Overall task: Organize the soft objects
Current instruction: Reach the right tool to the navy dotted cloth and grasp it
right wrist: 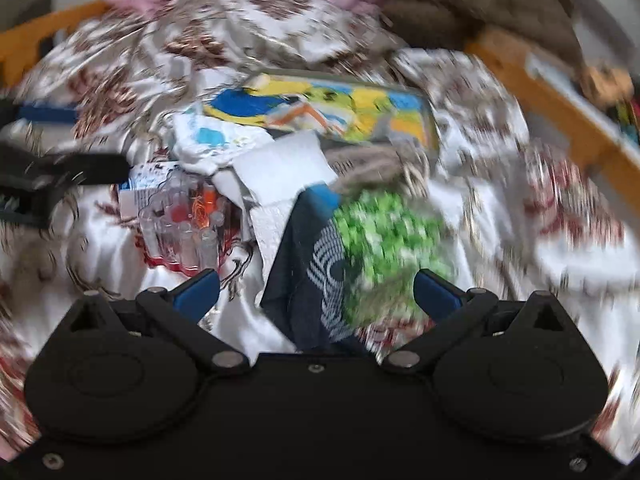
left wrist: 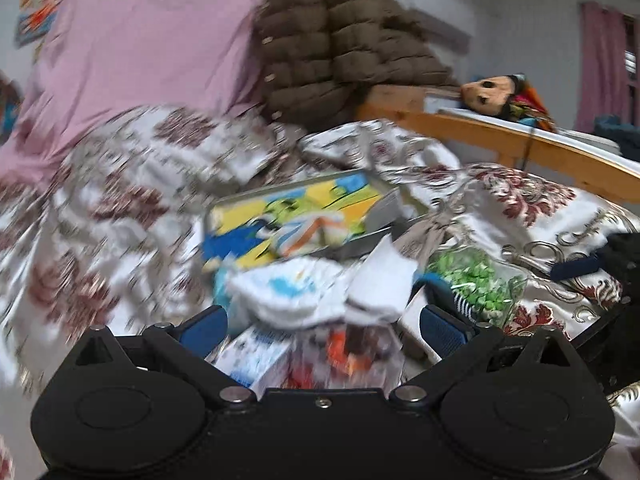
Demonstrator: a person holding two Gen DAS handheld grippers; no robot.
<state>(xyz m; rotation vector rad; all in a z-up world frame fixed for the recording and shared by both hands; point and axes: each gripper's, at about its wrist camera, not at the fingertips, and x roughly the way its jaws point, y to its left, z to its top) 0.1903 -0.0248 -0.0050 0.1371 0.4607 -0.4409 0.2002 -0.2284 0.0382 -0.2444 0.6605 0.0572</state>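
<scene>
Both views motion-blurred; fine detail uncertain. Dark navy cloth (right wrist: pixel 298 264) with a pale striped print lies directly ahead of the right gripper (right wrist: pixel 316 292), long axis running from the gripper's base away toward the pile, its near end dropping out of sight behind the gripper body. Touching its right side is a bag of green pieces (right wrist: pixel 384 248), which reaches the inner face of the right finger; contact there cannot be confirmed. Right gripper jaws spread wide, nothing clamped; the navy cloth and green bag sit in the gap between the fingers. Beyond the navy cloth, a white folded cloth (right wrist: pixel 280 172) lies with its long axis slanting up to the right, and left of that a white cloth with light-blue print (right wrist: pixel 208 140). Further off, a flat colourful box (right wrist: pixel 340 108) lies crosswise, long axis left to right. Ahead-left of the right gripper: a clear plastic pack (right wrist: pixel 180 224) with red and orange contents. Left gripper (left wrist: pixel 324 322) also wide open, gripping nothing; the white blue-printed cloth (left wrist: pixel 288 292) is bunched just ahead between its fingers, whether touching I cannot tell. All of it rests on a white bedspread with red floral pattern (left wrist: pixel 120 208). Far behind: pink fabric (left wrist: pixel 152 40), brown quilted jacket (left wrist: pixel 332 48), wooden bed rail (left wrist: pixel 520 148).
</scene>
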